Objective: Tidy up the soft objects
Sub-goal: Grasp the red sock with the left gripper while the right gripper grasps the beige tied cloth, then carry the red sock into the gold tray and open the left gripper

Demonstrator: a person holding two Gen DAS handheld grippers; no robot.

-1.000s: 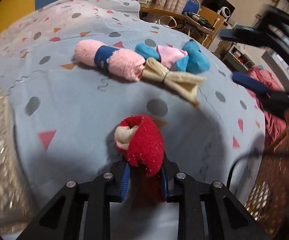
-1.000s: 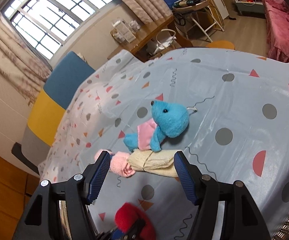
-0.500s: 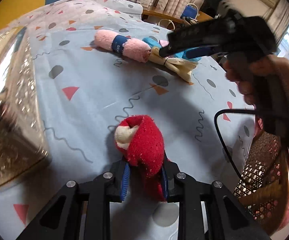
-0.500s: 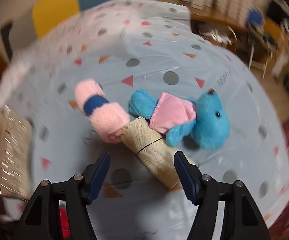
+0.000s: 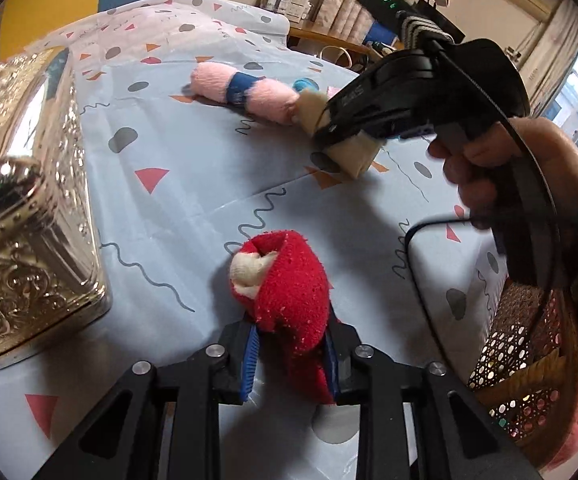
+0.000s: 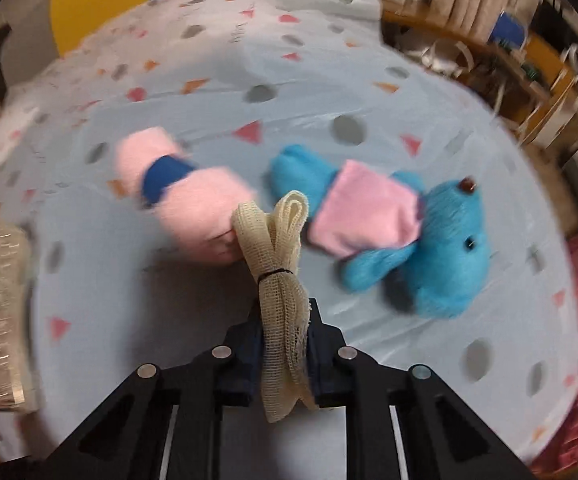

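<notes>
Your right gripper point(image 6: 285, 354): jaws closing on the tied cream gauze cloth point(image 6: 279, 280), w/ it touching the pink-and-blue sock roll point(image 6: 185, 200) on the bed. Lifting may drag it. Left gripper point(image 5: 291, 356) pinches the red sock roll point(image 5: 285, 284); loose grip could drop it.

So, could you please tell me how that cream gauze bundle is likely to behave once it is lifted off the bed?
The cream gauze bundle looks floppy: the right tongs, still closing, already squeeze it thin. Its loose looped end would probably droop. The thin black tie around its middle should keep it from unrolling. Open weave suggests it is light and unlikely to slip.
</notes>
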